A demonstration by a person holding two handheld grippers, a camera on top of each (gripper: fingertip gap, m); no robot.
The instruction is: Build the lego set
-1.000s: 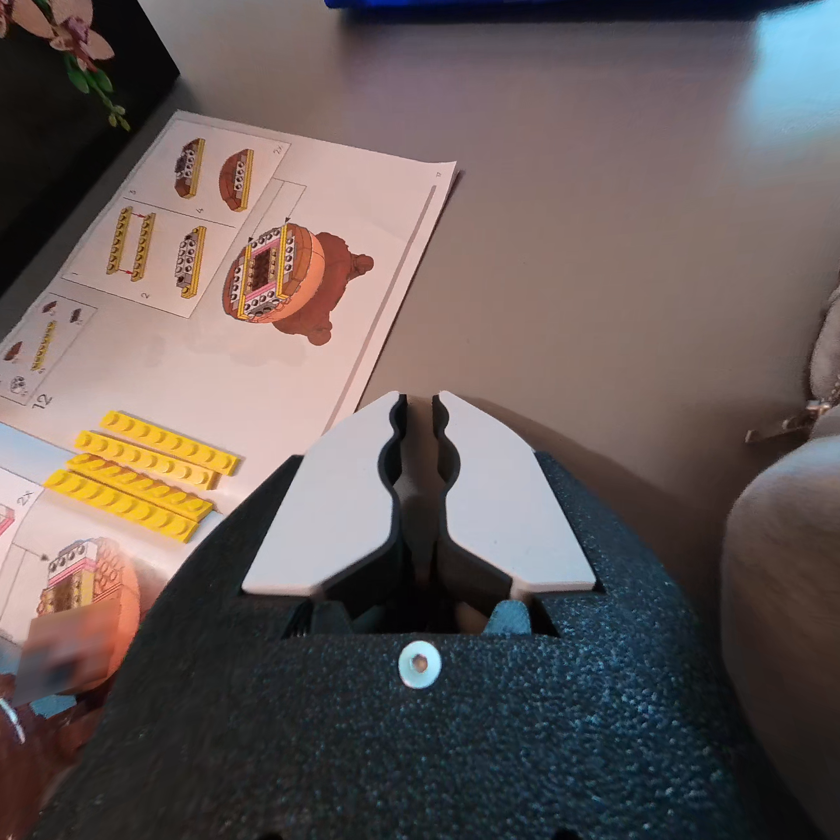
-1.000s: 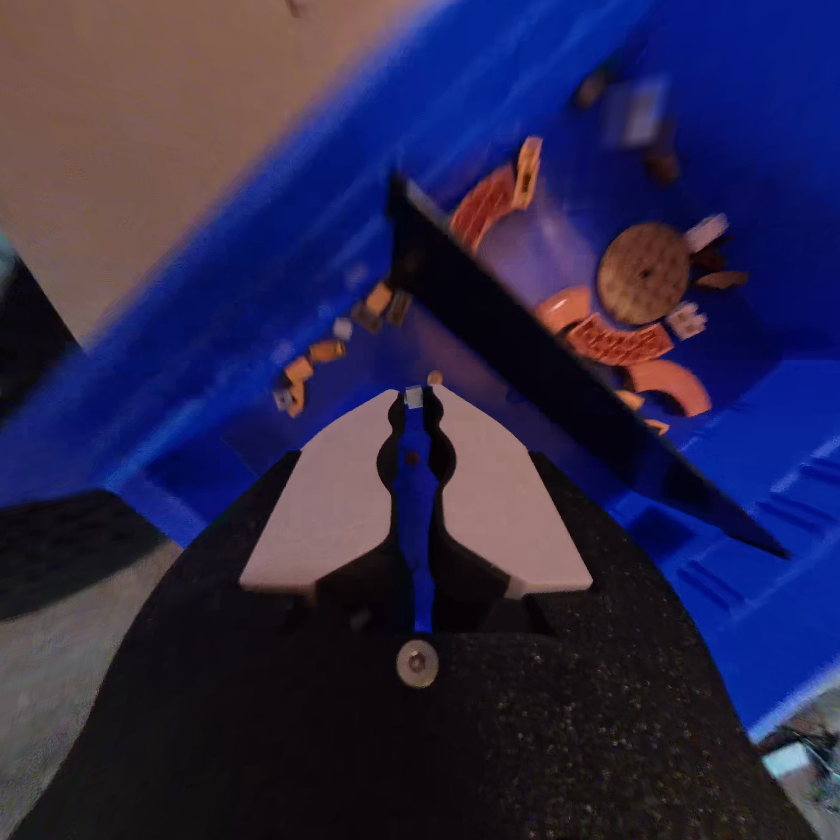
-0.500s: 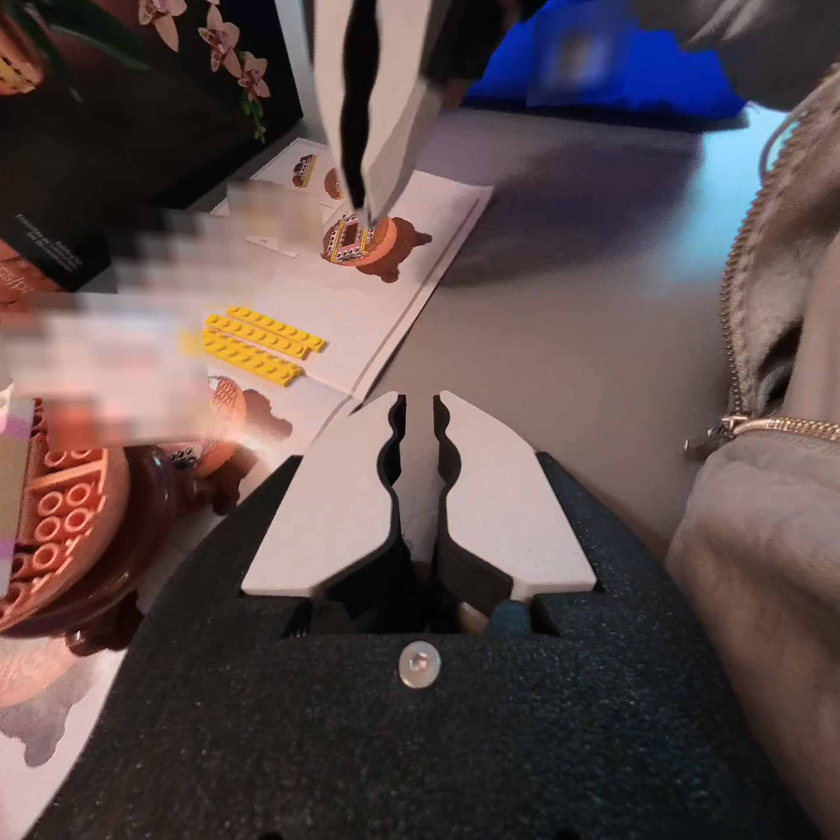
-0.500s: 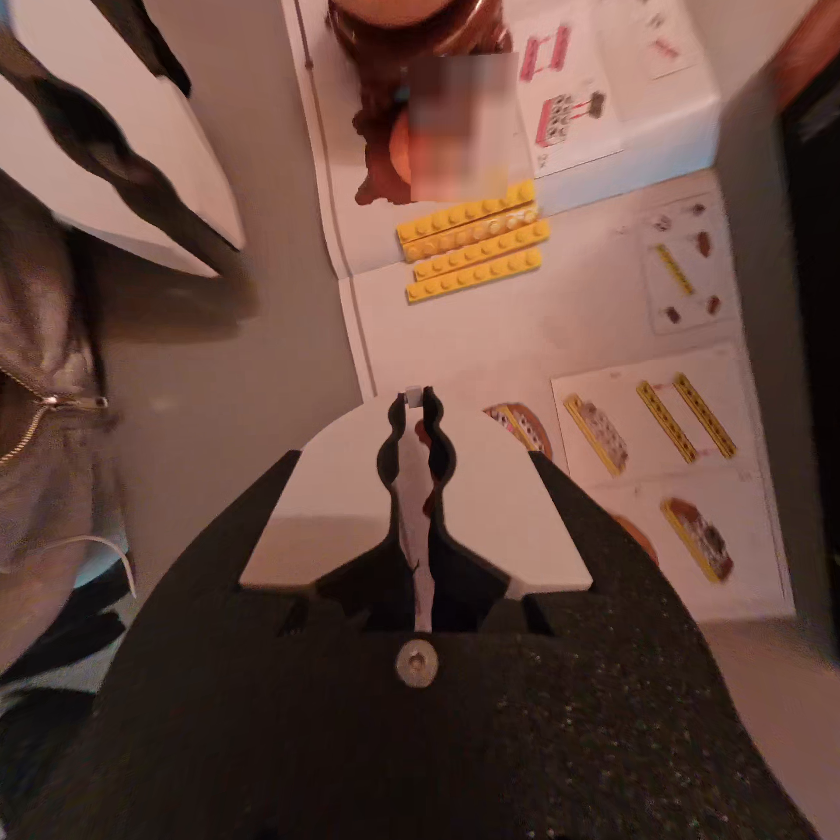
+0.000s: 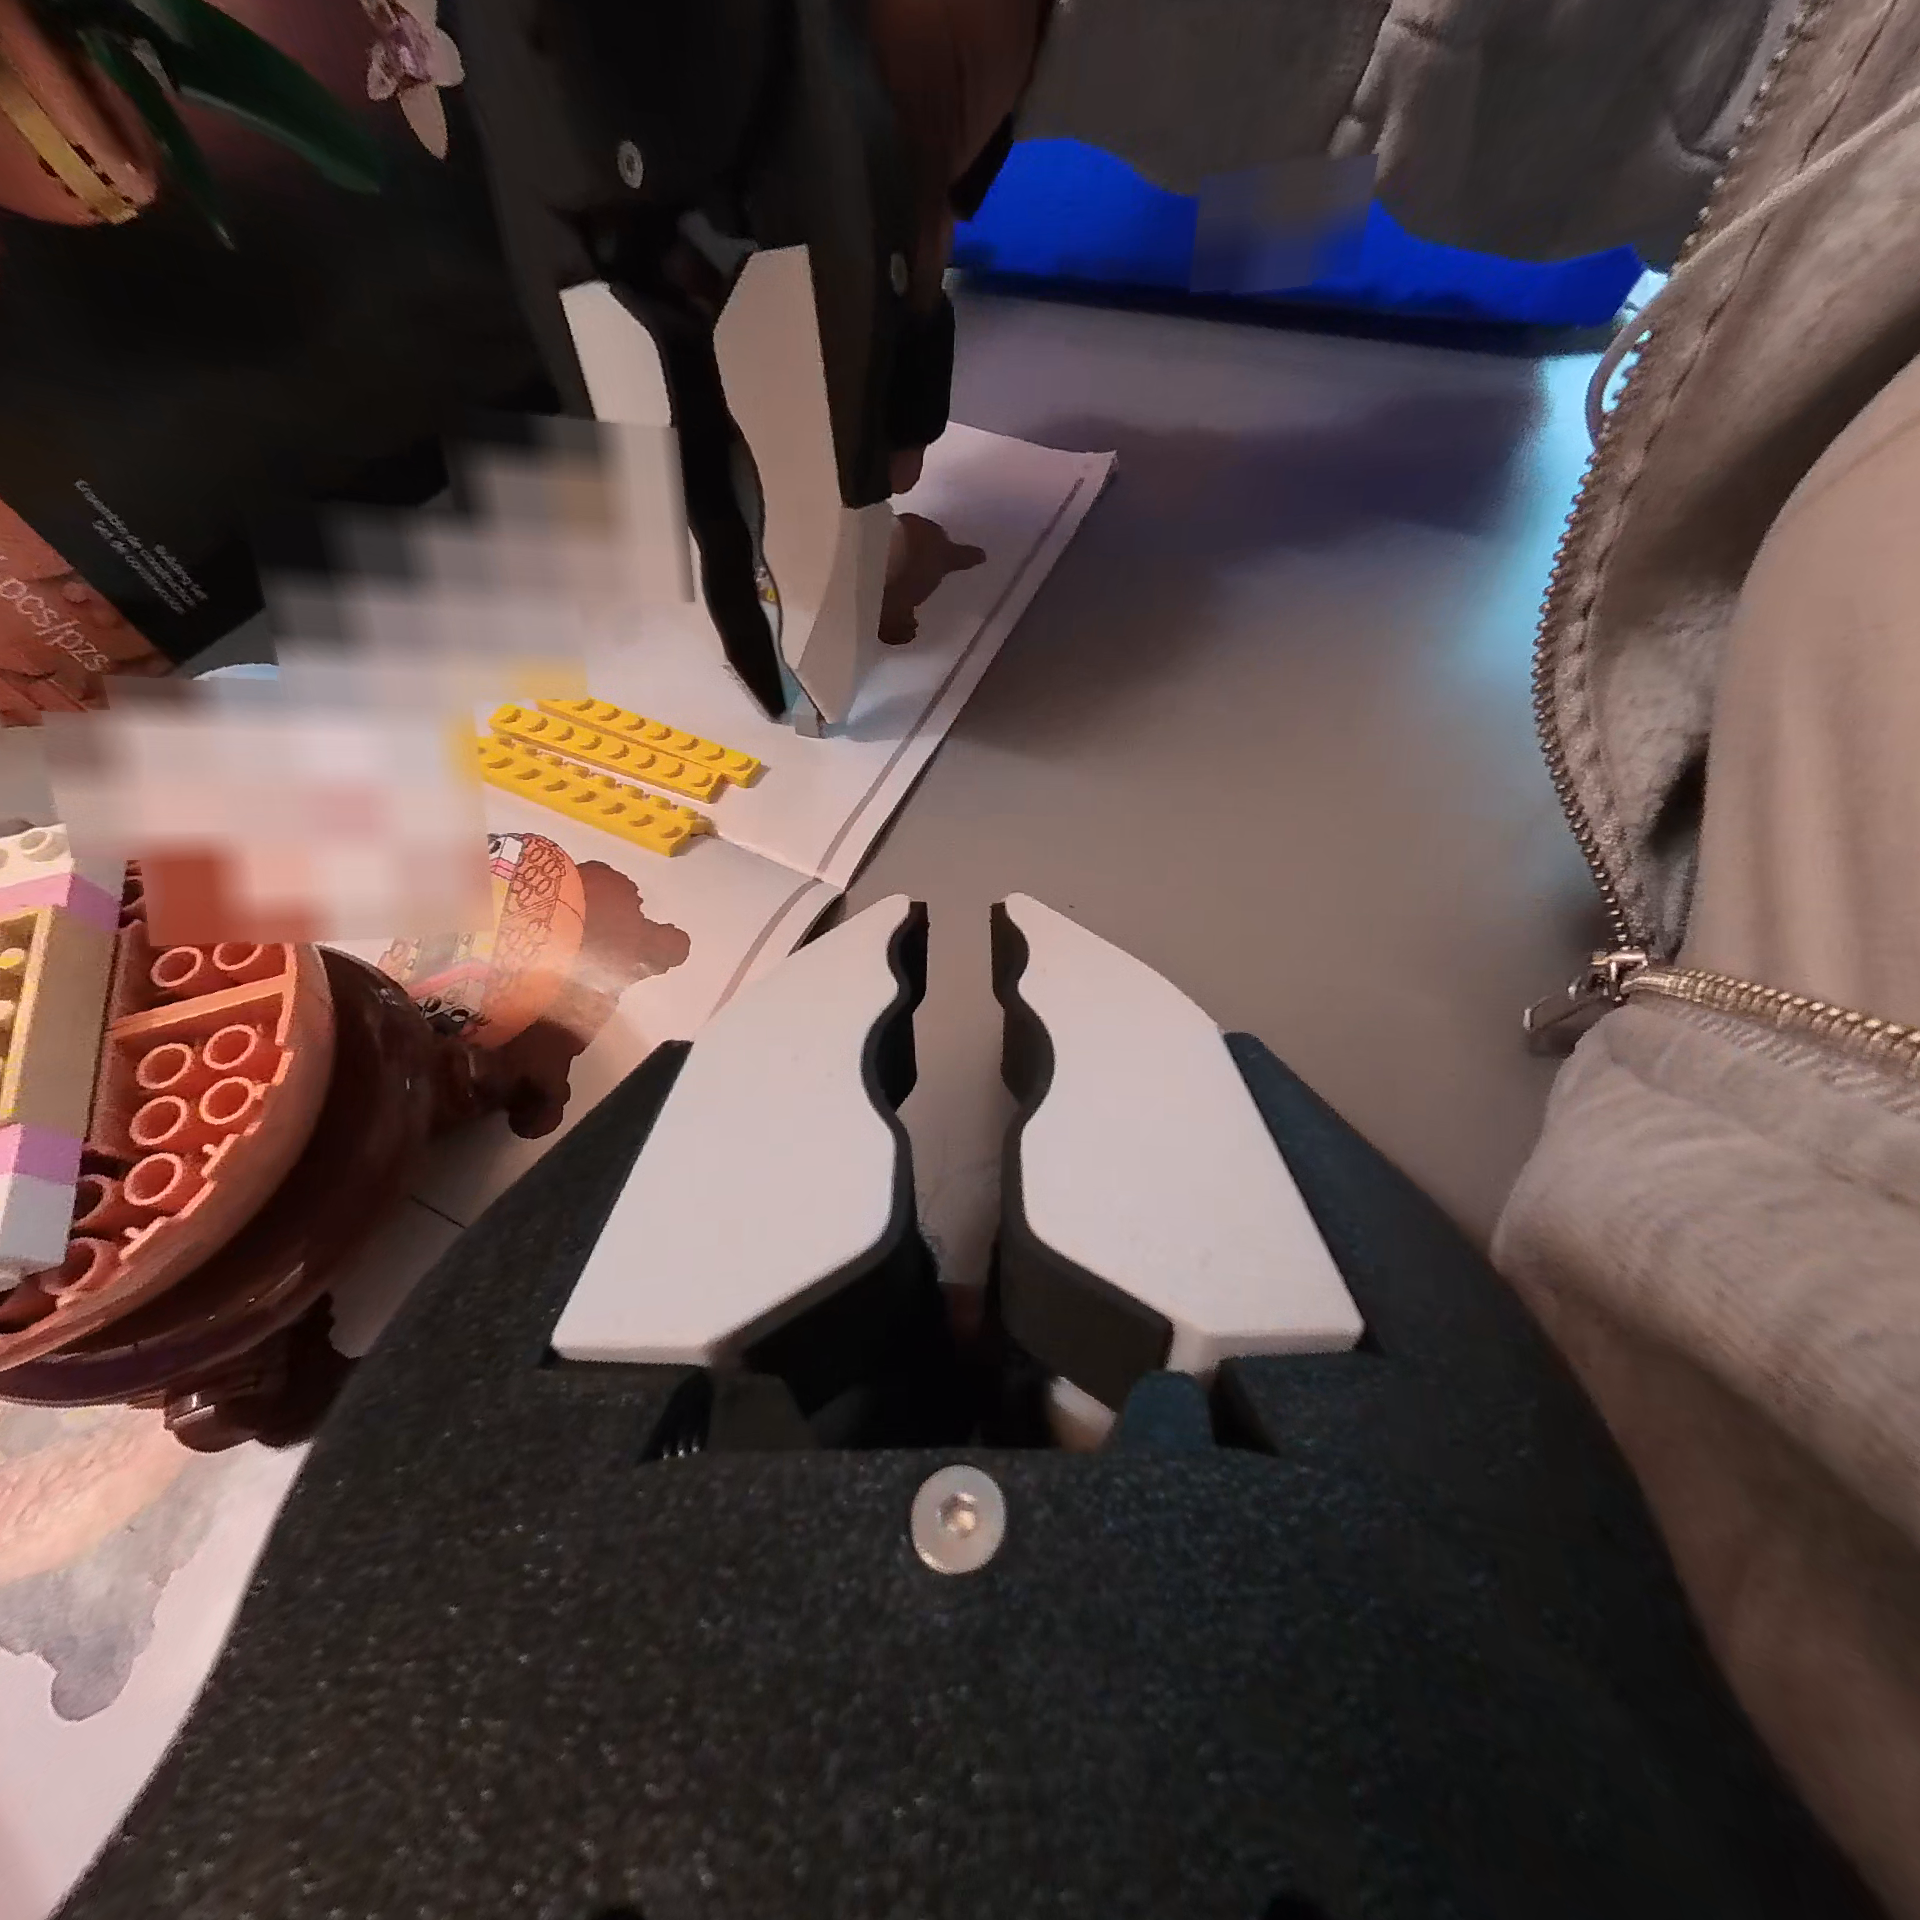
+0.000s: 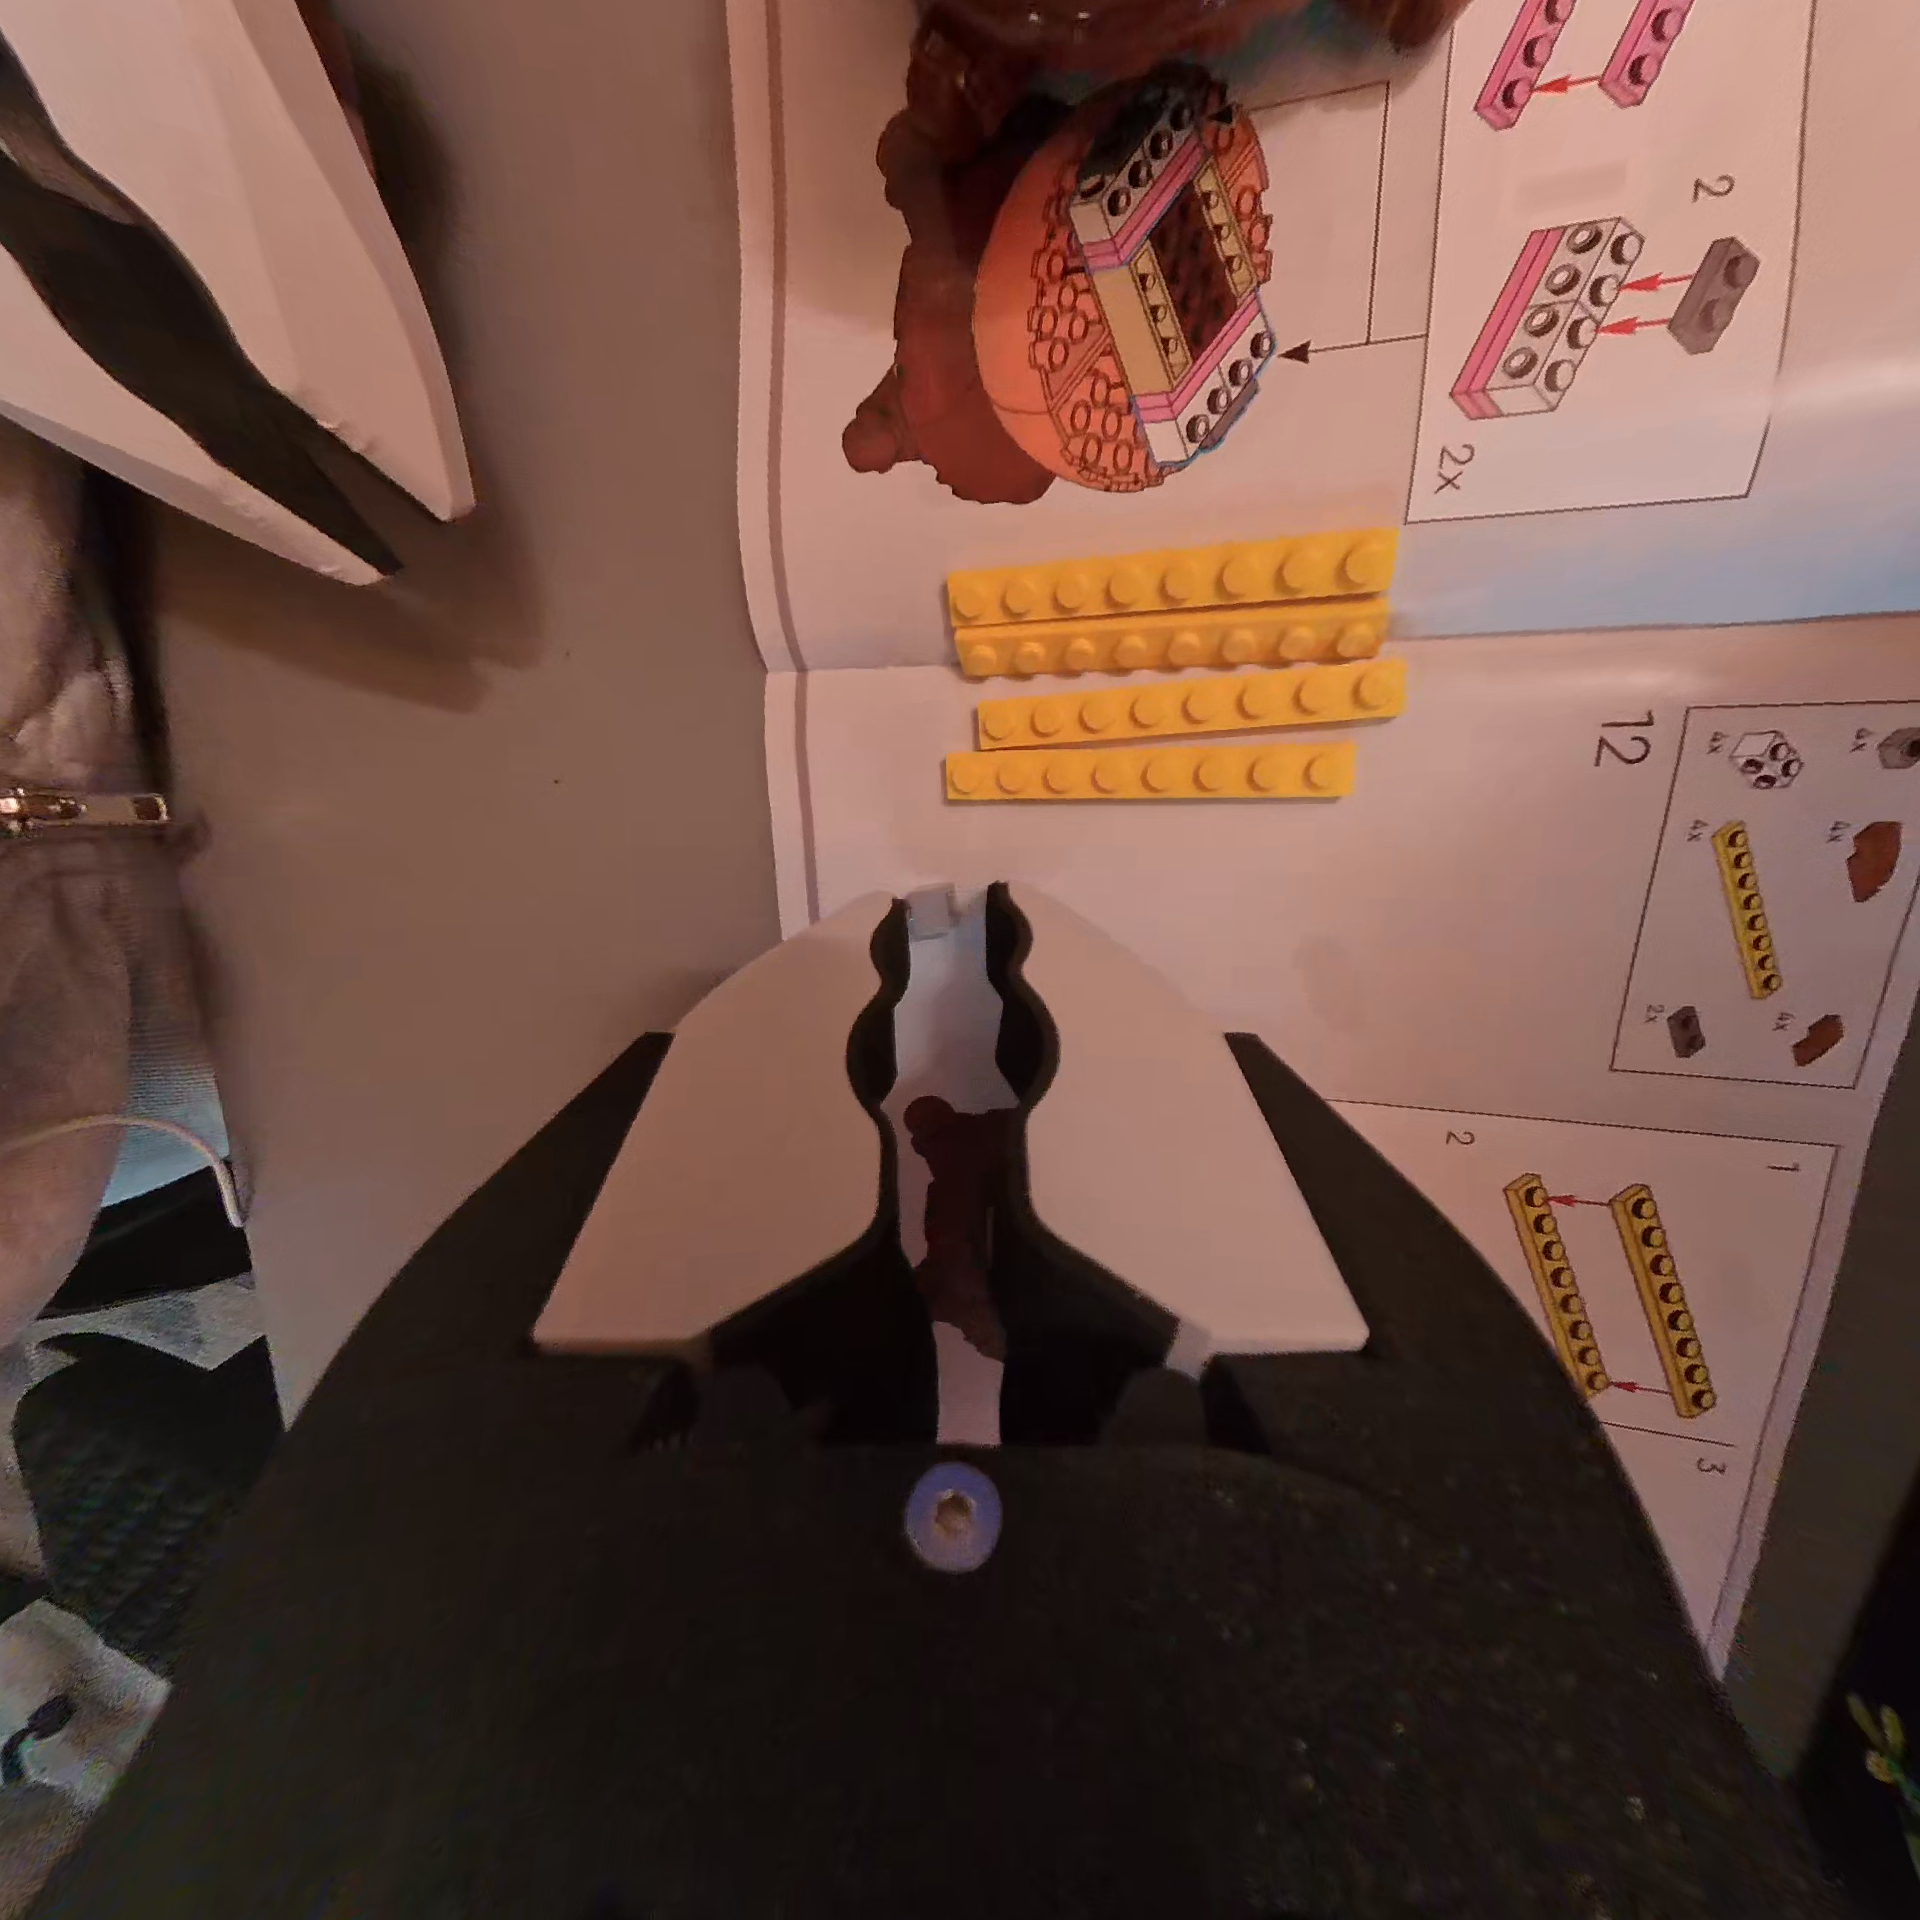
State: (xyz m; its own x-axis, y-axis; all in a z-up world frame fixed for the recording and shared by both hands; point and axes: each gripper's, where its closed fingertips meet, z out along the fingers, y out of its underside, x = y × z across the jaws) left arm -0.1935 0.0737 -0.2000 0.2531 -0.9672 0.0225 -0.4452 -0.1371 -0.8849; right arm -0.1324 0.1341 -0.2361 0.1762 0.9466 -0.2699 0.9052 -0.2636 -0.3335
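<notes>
Four yellow plates (image 6: 1169, 665) lie side by side across the fold of the open instruction booklet (image 6: 1195, 935), near its edge, on the grey table (image 5: 1247, 675). The right gripper (image 6: 948, 902) points down at the booklet just beside them, a small grey brick (image 6: 932, 914) pinched at its fingertips, the jaws otherwise narrowly apart. The left gripper (image 5: 951, 914) hovers off the booklet's edge, fingers nearly closed, holding nothing visible.

Only the left wrist view shows the partly built brown-and-orange model (image 5: 177, 1122) on the booklet, a blue bin (image 5: 1299, 270) at the table's far edge, its contents hidden, and a dark box (image 5: 208, 364). A grey zipped sleeve (image 5: 1714, 935) crowds the right.
</notes>
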